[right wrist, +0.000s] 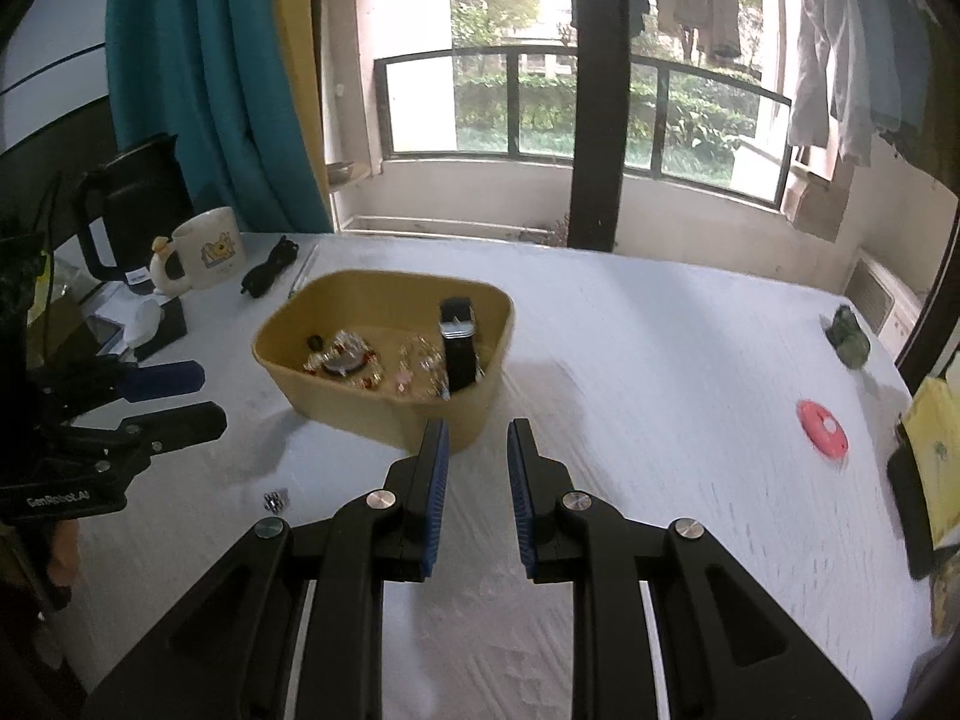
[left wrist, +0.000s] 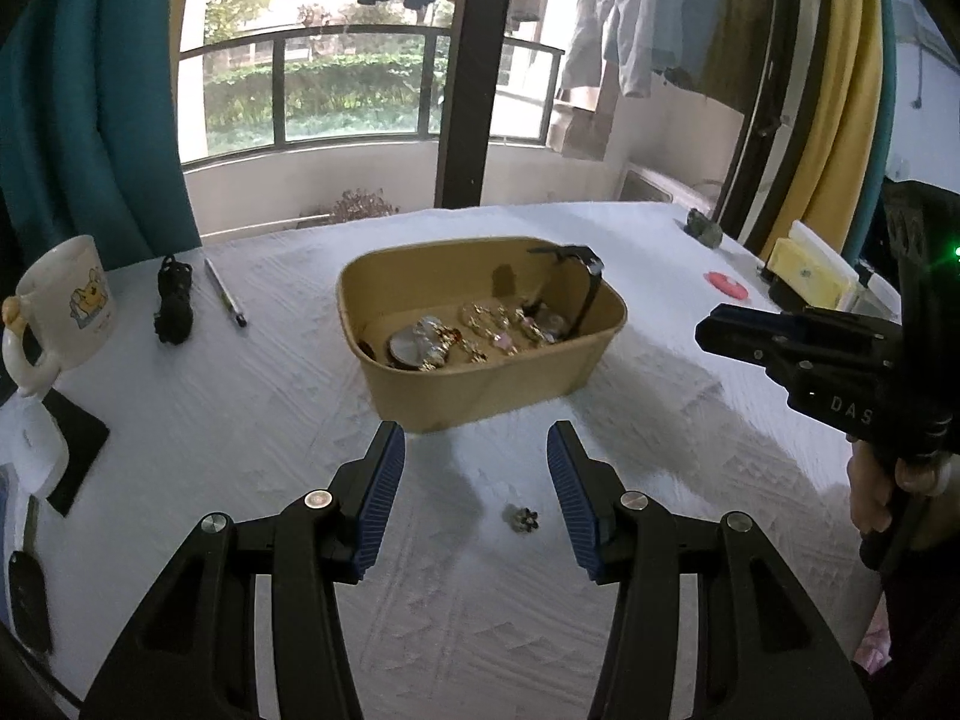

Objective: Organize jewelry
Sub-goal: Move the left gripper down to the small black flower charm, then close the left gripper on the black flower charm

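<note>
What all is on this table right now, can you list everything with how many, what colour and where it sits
Tub: one, tan, mid-table.
Jewelry: several shiny pieces, gold and pink, inside the tub.
Watch: one, black strap, leaning on the tub's inner wall.
Loose trinket: one, small, silvery, on the cloth before the tub.
Mug: one, white with yellow cartoon, table's left edge.
Cord bundle: one, black, beside the mug.
Pen: one, silver, beside the cord.
Disc: one, red, right side.
Kettle: one, black, behind the mug.
Left gripper: open, empty.
Right gripper: jaws nearly together, empty.
</note>
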